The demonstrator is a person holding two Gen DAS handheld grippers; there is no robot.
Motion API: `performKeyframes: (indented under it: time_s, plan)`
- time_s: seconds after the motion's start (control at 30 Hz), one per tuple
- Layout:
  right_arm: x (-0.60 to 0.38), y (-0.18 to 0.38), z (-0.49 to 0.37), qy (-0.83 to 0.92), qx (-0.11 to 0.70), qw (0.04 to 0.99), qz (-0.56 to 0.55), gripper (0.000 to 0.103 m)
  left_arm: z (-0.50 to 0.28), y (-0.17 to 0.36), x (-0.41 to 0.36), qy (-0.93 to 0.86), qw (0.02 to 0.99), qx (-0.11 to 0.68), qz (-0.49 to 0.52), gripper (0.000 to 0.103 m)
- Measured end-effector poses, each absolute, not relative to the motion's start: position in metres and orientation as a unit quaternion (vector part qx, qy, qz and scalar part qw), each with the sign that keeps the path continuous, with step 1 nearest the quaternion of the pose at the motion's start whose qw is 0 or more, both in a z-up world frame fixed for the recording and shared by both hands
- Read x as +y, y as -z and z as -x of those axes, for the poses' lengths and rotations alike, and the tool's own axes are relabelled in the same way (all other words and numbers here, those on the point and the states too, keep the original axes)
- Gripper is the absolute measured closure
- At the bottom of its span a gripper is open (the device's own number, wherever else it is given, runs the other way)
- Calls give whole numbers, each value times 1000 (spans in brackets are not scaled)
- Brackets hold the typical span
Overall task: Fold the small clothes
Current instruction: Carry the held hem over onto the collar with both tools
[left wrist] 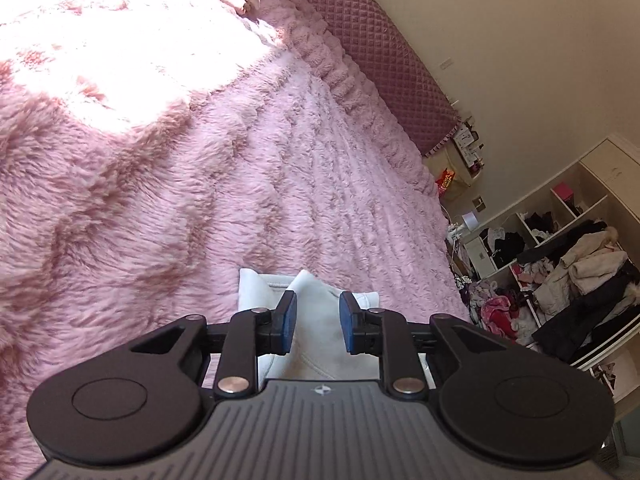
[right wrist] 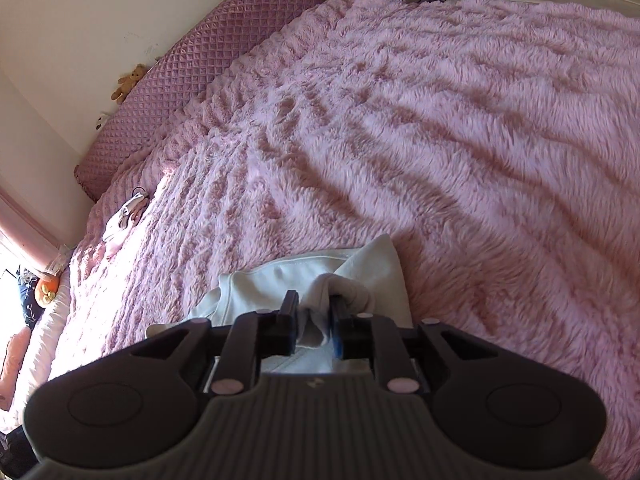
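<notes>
1. I see a bed under a fluffy pink blanket, sunlit at one end.
2. Quilted headboard against a cream wall.
3. Open white shelves hold heaped clothes.

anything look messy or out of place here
The white garment lies bunched on the pink blanket, one corner sticking up. A fold of it sits between the right hand-held gripper fingers.

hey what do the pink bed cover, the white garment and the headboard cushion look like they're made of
Bed cover: long-pile plush or faux fur, going by the shaggy tufted ridges. White garment: soft matte knit, perhaps cotton fleece; it creases softly and shows a stitched seam. Headboard cushion: quilted fabric with a slight sheen, diamond stitching and a ruffled edge.
</notes>
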State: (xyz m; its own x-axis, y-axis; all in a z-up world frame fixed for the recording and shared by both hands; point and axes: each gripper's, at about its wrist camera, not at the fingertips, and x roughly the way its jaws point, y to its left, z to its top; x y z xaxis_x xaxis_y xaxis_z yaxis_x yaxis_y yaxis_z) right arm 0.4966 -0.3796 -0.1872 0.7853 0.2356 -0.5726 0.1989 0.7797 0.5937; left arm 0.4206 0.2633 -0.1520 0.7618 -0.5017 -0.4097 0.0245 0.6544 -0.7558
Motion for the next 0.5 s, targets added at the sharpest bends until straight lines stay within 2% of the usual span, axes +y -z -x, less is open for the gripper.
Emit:
performKeyframes:
  time_s: [0.03,0.1,0.13,0.2,0.5]
  plan:
    - [-379,184,-494,-11,322,890,-324,89,-417,149,268,152,857,307,384,75]
    - [-377,175,-482,-12,294,906,-304,58,-410,142,271,146,864,313,366,73]
    - [-376,168,-474,-8,272,918,-290,52,-408,141,271,144,868,318,354,73]
    - [-377,159,-466,-21,257,929,-266,51,-404,140,268,140,875,326,329,73]
    - [-378,170,-481,-43,297,943,-147,50,-418,142,223,137,901,349,218,69]
